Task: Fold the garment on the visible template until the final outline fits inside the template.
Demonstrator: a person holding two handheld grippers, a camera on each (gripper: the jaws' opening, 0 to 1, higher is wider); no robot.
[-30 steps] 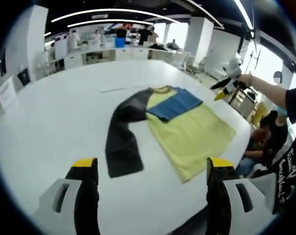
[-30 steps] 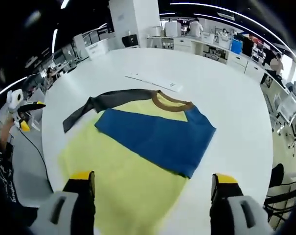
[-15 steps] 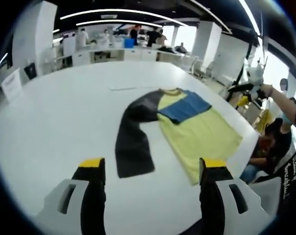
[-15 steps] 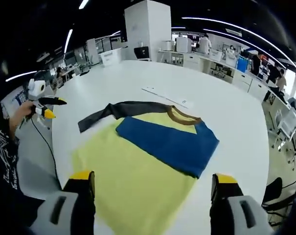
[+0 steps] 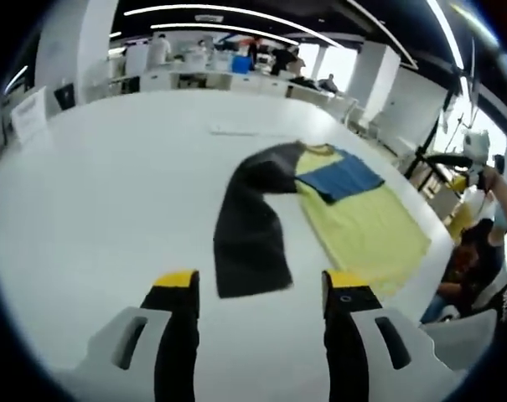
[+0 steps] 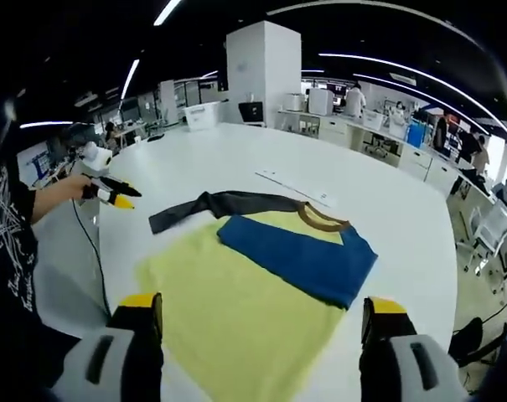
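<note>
White and broad, a round-edged table (image 6: pixel 404 201) is set in an open-plan workroom, with desks, white columns and distant people ranged along the far wall at 12 o'clock in both views. On the table a garment (image 6: pixel 236 293) is spread flat: a yellow body, a brown collar (image 6: pixel 324 219) and a dark grey sleeve (image 5: pixel 251 226). In the right gripper view the blue sleeve (image 6: pixel 299 255) is seen folded across the chest, while the dark grey sleeve is stretched out toward 10 o'clock. In the left gripper view the garment (image 5: pixel 370 226) is seen at 2 o'clock, with its dark sleeve running down toward the centre, just ahead of the jaws. The left gripper (image 5: pixel 260 289) is held above the bare tabletop, its yellow-tipped jaws apart with nothing between them. The right gripper (image 6: pixel 261 310) is held over the yellow hem, its jaws likewise spread wide and empty. A thin pale strip (image 6: pixel 297 186) is seen lying on the table beyond the collar. The left gripper is also caught in the right gripper view at 9 o'clock, held in a hand (image 6: pixel 64 188) off the table edge; the right one is seen in the left gripper view at 3 o'clock.
</note>
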